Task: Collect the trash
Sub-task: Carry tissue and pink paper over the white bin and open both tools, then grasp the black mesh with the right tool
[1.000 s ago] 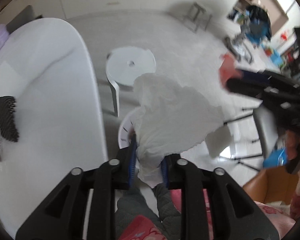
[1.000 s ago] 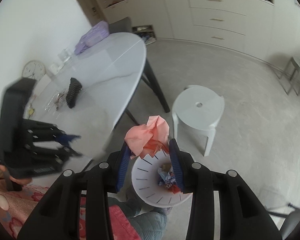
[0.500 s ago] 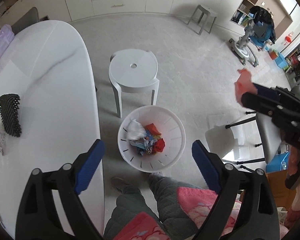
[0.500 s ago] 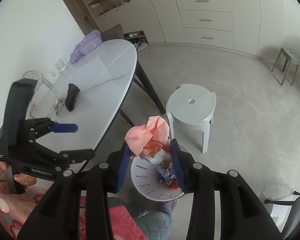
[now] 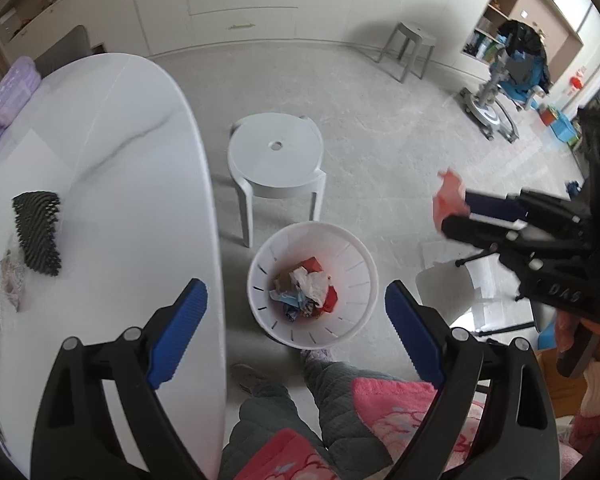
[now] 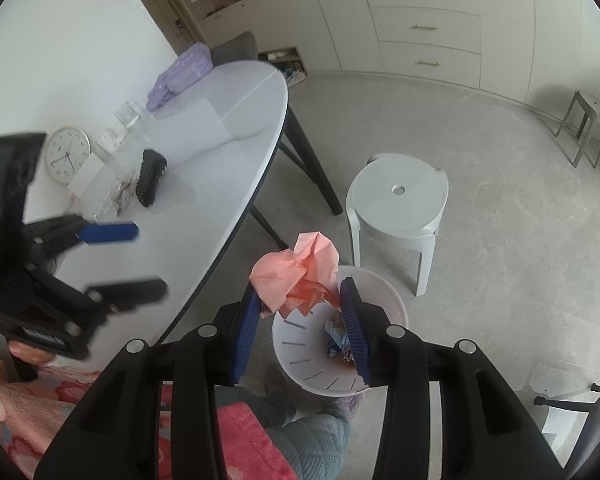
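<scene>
The left gripper [image 5: 296,328] was held spread and empty above the bin [image 5: 356,252], a white tissue [image 5: 310,282] lying inside. Pink paper [image 6: 296,276] was pinched between the right gripper [image 6: 300,320] fingers, at the bin's 10 o'clock rim. Released there, it could be dropped on the floor [image 6: 480,240].

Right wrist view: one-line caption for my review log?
Right claw grips crumpled pink paper above the white trash bin.
</scene>
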`<state>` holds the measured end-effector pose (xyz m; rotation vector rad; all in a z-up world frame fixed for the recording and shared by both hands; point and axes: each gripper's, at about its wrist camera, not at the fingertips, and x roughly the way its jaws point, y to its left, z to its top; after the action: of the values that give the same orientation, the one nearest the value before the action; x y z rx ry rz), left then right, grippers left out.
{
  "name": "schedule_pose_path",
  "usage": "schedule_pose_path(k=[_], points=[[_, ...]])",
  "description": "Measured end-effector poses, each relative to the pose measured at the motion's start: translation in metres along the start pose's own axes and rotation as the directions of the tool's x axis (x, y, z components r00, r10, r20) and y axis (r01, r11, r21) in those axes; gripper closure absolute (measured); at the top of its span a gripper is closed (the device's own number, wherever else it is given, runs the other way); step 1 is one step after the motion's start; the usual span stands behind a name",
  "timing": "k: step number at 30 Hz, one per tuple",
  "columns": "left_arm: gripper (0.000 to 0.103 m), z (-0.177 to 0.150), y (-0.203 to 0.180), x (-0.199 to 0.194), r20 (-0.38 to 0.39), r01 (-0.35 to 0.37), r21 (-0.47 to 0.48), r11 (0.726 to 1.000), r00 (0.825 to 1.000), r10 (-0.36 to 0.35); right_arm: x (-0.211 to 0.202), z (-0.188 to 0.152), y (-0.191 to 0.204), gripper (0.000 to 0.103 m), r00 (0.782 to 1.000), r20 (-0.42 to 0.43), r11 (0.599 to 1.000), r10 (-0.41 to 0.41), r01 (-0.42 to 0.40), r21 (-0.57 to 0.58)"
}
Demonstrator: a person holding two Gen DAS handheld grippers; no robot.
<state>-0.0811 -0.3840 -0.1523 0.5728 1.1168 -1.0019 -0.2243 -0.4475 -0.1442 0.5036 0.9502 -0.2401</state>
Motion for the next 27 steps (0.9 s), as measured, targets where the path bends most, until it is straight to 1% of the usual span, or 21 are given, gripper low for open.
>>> schedule_pose_path(k=[3,4,5,6,7,8,10,12,15,17,19,24,26,27], points=[[0.013,0.0,0.013,-0.014,0.03,-0.025,-0.047,0.999,0.999,0.026,0.022,-0.004,0.007,0.057,0.998,-0.056,1.0,-0.007,0.005,-0.028],[0.012,-0.002,0.021,-0.019,0.043,-0.038,-0.068,0.997,0.998,0.041,0.029,-0.006,0.009,0.053,0.997,-0.078,0.999,-0.008,0.006,-0.036],[0.012,-0.003,0.028,-0.023,0.052,-0.045,-0.087,0.995,0.997,0.05,0.035,-0.008,0.011,0.052,0.995,-0.098,0.999,-0.01,0.006,-0.044],[0.012,-0.005,0.033,-0.026,0.058,-0.051,-0.103,0.993,0.997,0.057,0.046,-0.01,0.014,0.048,0.991,-0.134,0.998,-0.015,0.007,-0.056],[0.012,-0.007,0.04,-0.03,0.063,-0.063,-0.124,0.99,0.995,0.071,0.053,-0.011,0.016,0.034,0.987,-0.161,0.998,-0.013,0.003,-0.06],[0.012,-0.009,0.049,-0.035,0.069,-0.075,-0.15,0.986,0.994,0.086,0.058,-0.012,0.018,0.028,0.983,-0.18,0.998,-0.017,0.005,-0.064],[0.012,-0.015,0.063,-0.043,0.082,-0.086,-0.196,0.977,0.991,0.104,0.064,-0.011,0.028,0.011,0.981,-0.189,0.995,-0.053,0.036,-0.092],[0.012,-0.02,0.077,-0.051,0.091,-0.107,-0.24,0.965,0.987,0.132,0.065,-0.005,0.039,0.006,0.979,-0.187,0.99,-0.08,0.056,-0.131],[0.012,-0.029,0.101,-0.069,0.109,-0.128,-0.303,0.944,0.98,0.168,0.063,0.009,0.057,0.003,0.979,-0.175,0.98,-0.1,0.066,-0.19],[0.009,-0.039,0.118,-0.079,0.12,-0.139,-0.358,0.923,0.974,0.193,0.062,0.019,0.07,0.003,0.981,-0.162,0.972,-0.105,0.066,-0.226],[0.008,-0.049,0.136,-0.088,0.125,-0.15,-0.411,0.899,0.968,0.219,0.063,0.031,0.084,0.003,0.983,-0.155,0.963,-0.102,0.058,-0.262],[0.008,-0.075,0.166,-0.097,0.107,-0.166,-0.517,0.84,0.961,0.256,0.073,0.05,0.11,0.003,0.985,-0.155,0.953,-0.073,0.023,-0.302],[0.008,-0.086,0.179,-0.099,0.093,-0.175,-0.555,0.813,0.958,0.27,0.079,0.054,0.119,0.003,0.984,-0.166,0.947,-0.065,0.008,-0.322],[0.008,-0.089,0.183,-0.1,0.09,-0.176,-0.568,0.804,0.958,0.273,0.081,0.054,0.122,0.003,0.983,-0.169,0.943,-0.064,0.004,-0.332]])
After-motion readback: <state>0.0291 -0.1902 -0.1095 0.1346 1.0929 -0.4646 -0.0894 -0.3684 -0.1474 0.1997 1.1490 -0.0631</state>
